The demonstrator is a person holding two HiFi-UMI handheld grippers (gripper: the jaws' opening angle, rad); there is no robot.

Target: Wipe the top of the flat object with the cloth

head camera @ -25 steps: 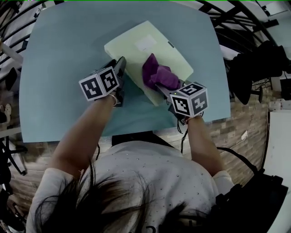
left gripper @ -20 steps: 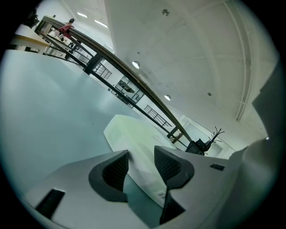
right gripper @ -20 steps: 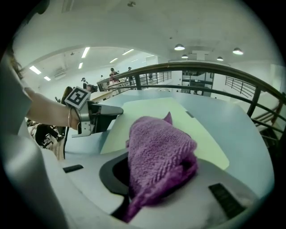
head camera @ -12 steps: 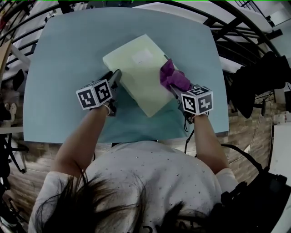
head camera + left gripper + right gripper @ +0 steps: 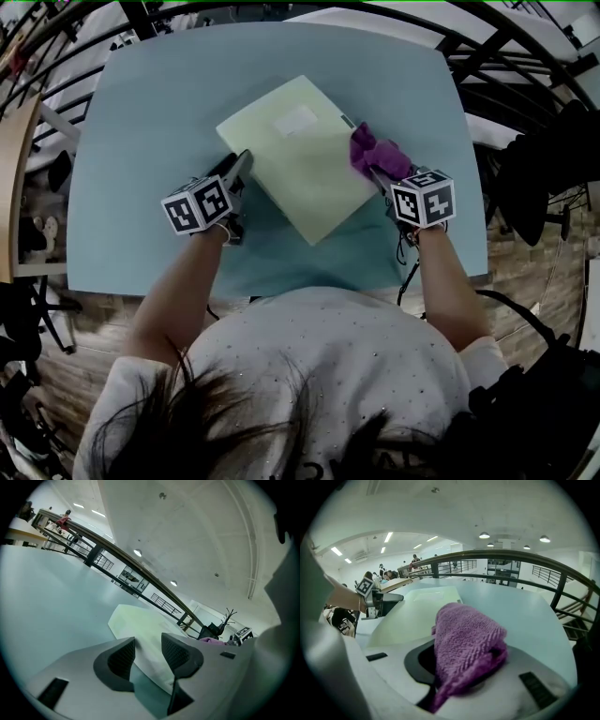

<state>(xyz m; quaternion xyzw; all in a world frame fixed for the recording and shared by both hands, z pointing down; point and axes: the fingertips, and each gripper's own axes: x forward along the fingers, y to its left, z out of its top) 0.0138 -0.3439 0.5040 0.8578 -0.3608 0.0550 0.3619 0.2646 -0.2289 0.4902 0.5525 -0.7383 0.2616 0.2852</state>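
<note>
A pale yellow flat object (image 5: 295,155) lies askew on the light blue table (image 5: 159,103). My right gripper (image 5: 377,175) is shut on a bunched purple cloth (image 5: 378,153), which sits at the object's right edge. In the right gripper view the cloth (image 5: 466,644) fills the jaws, with the flat object (image 5: 417,606) beyond it. My left gripper (image 5: 241,164) rests at the object's left edge. Its jaws are closing, a gap still shows between the pads, and the object's edge (image 5: 140,623) runs through that gap without being pinched.
A white label (image 5: 295,119) marks the object's far half. Black chairs (image 5: 539,159) and metal railings stand off the table's right side. The table's front edge (image 5: 281,281) runs just in front of the person's body.
The right gripper has carried the cloth from the object's near middle across to its right edge. The left gripper has stayed at the left edge.
</note>
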